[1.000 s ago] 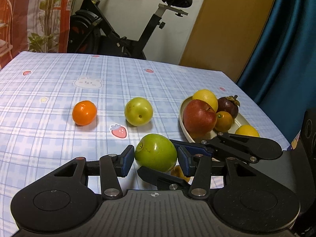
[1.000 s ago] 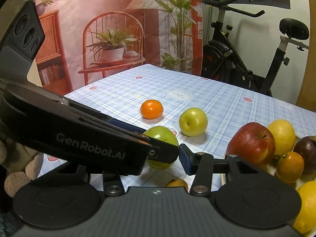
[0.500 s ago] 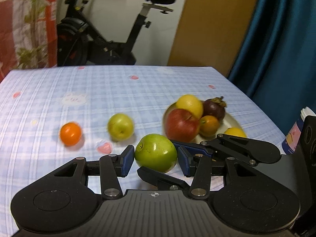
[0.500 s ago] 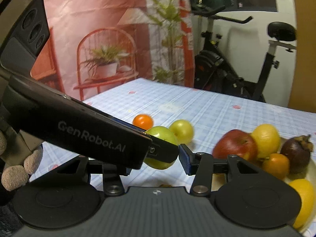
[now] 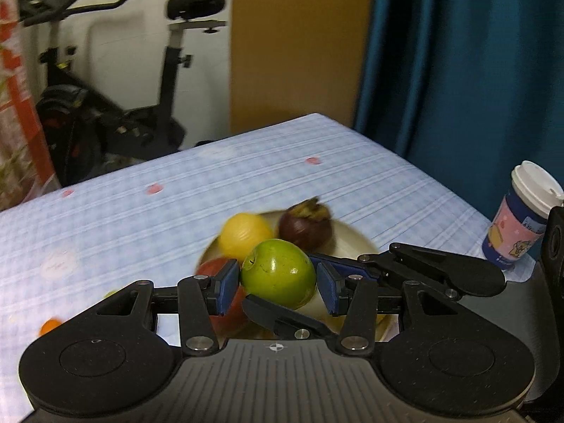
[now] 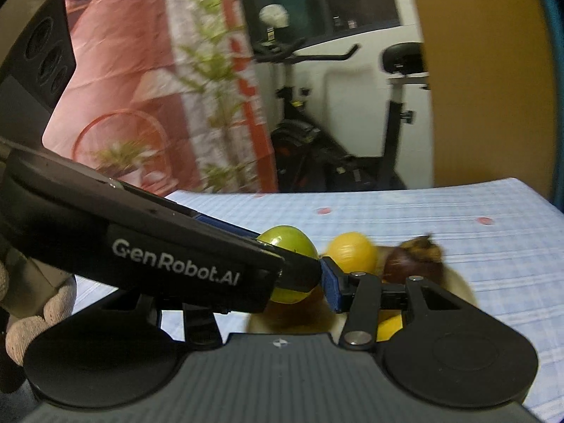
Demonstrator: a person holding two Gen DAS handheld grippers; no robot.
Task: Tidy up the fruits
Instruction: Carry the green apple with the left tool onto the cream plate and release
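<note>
A green apple [image 5: 278,276] hangs above the cream plate [image 5: 356,238], and my left gripper [image 5: 278,287] is shut on it, a blue pad against each side. The right gripper's fingers [image 5: 423,271] cross in from the right, one behind the apple and one under it. In the right wrist view the green apple [image 6: 287,243] sits by the right gripper's [image 6: 278,289] blue pad; the left gripper's body hides its other finger. A lemon [image 5: 245,234], a mangosteen [image 5: 305,227] and a red apple [image 5: 211,269] lie in the plate.
A small orange [image 5: 49,326] lies on the checked tablecloth at far left. A lidded paper cup [image 5: 525,225] stands near the table's right edge. An exercise bike [image 5: 105,105] and a blue curtain stand behind. A gloved hand [image 6: 38,303] holds the left gripper.
Both grippers carried the green apple up and to the right, from above the tablecloth to above the plate. The orange and the yellow-green fruit slid away to the left of the view.
</note>
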